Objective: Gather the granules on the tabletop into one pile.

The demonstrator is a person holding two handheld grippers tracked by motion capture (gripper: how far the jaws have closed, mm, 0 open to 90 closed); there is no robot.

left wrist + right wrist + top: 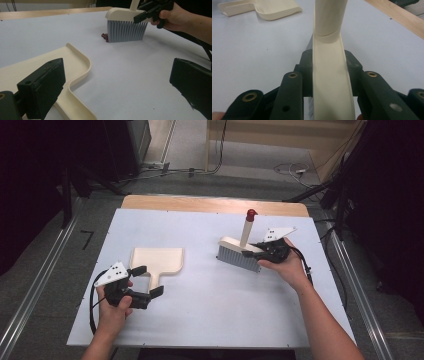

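My left gripper (145, 281), fingers spread, straddles the dustpan (157, 261) handle to steady it, while my right gripper (259, 251) clamps the brush (240, 254) upright on the desk (210, 310) beside small red bits (105, 37), ready to sweep.

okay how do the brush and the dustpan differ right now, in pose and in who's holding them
The brush stands on its grey bristles with its red-tipped handle pointing up; the dustpan lies flat on the table. The right gripper is shut on the brush head, while the left gripper is open, its jaws on either side of the dustpan's handle without pressing on it. Both are cream plastic.
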